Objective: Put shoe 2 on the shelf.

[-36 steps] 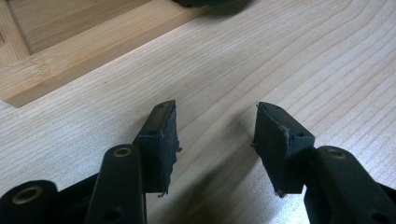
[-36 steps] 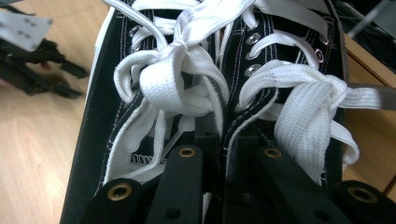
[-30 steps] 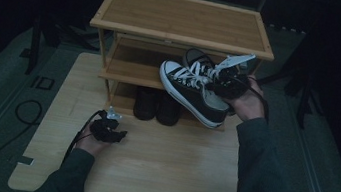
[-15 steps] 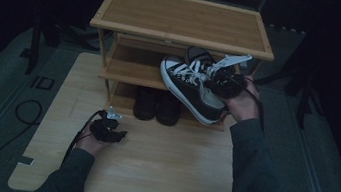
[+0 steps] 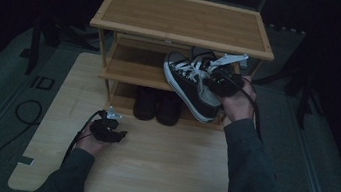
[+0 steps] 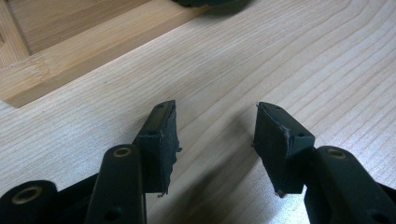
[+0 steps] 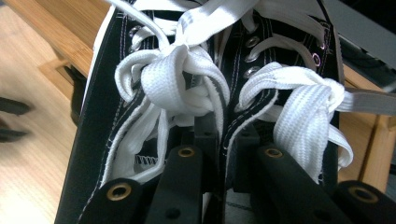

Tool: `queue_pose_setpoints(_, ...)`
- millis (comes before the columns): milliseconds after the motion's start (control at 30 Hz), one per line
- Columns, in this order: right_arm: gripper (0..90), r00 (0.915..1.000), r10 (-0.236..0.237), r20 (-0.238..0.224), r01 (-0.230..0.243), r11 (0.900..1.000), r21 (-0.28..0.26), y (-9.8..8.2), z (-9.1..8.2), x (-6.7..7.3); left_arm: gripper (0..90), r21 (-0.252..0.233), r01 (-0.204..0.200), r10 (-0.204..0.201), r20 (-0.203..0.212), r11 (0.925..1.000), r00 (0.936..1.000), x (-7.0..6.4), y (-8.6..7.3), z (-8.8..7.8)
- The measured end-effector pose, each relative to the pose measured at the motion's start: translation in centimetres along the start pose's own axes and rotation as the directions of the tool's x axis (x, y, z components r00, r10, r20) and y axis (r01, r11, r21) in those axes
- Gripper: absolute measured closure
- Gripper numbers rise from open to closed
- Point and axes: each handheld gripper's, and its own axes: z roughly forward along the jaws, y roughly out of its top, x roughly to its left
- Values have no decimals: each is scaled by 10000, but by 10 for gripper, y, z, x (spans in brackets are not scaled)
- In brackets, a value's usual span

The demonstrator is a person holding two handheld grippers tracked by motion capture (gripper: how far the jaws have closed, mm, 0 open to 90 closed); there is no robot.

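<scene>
A pair of black canvas sneakers point(image 5: 190, 81) with white laces hangs in the air in front of the bamboo shoe rack's point(image 5: 184, 19) middle shelf, toes pointing left. My right gripper point(image 5: 221, 80) is shut on them. In the right gripper view its jaws point(image 7: 224, 135) pinch the two sneakers' point(image 7: 116, 116) inner collar edges together just below the knotted laces. My left gripper point(image 5: 113, 132) rests low over the wooden table point(image 5: 158, 165) at front left. It stands open, and in the left gripper view its pads point(image 6: 215, 130) have only bare wood between them.
A pair of dark shoes point(image 5: 157, 105) stands on the rack's bottom tier. The rack's top board and the left part of its middle shelf point(image 5: 129, 70) are bare. A cable point(image 5: 25, 111) loops on the grey floor to the left of the table.
My right hand has shifted the sneakers slightly left, closer to the rack's middle shelf. The left gripper has stayed where it was.
</scene>
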Motion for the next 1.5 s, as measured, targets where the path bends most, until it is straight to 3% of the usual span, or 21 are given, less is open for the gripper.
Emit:
queue_pose_setpoints(300, 730, 9999, -145, 62, 143, 9994, 323, 5, 1, -1, 498, 3, 7, -7, 19, 10000, 10000, 0, 0, 0)
queue_pose_setpoints(400, 648, 9996, -264, 127, 259, 9991, 324, 5, -1, -6, 498, 0, 15, -15, 31, 10000, 10000, 0, 0, 0)
queue_pose_setpoints(533, 588, 9989, -403, -231, 408, 9990, 200, 4, -5, -13, 498, -5, 14, -14, 30, 10000, 10000, 0, 0, 0)
queue_pose_setpoints(1000, 563, 9919, -1181, -467, 1182, 9930, -18, -1, -19, -17, 497, -8, 17, -17, 25, 10000, 10000, 0, 0, 0)
queue_pose_setpoints(1133, 577, 9893, -1238, -775, 1198, 9913, -542, -1, -32, -21, 497, 4, 0, 0, 8, 10000, 10000, 0, 0, 0)
queue_pose_setpoints(1233, 605, 9884, -1240, -874, 1192, 9912, -576, -2, -34, -22, 497, 15, -23, 23, -7, 10000, 10000, 0, 0, 0)
queue_pose_setpoints(1500, 853, 9792, -1412, -1460, 1275, 9869, -989, -5, -40, -22, 515, 47, 58, -57, -115, 10000, 9999, -1, 1, 0)
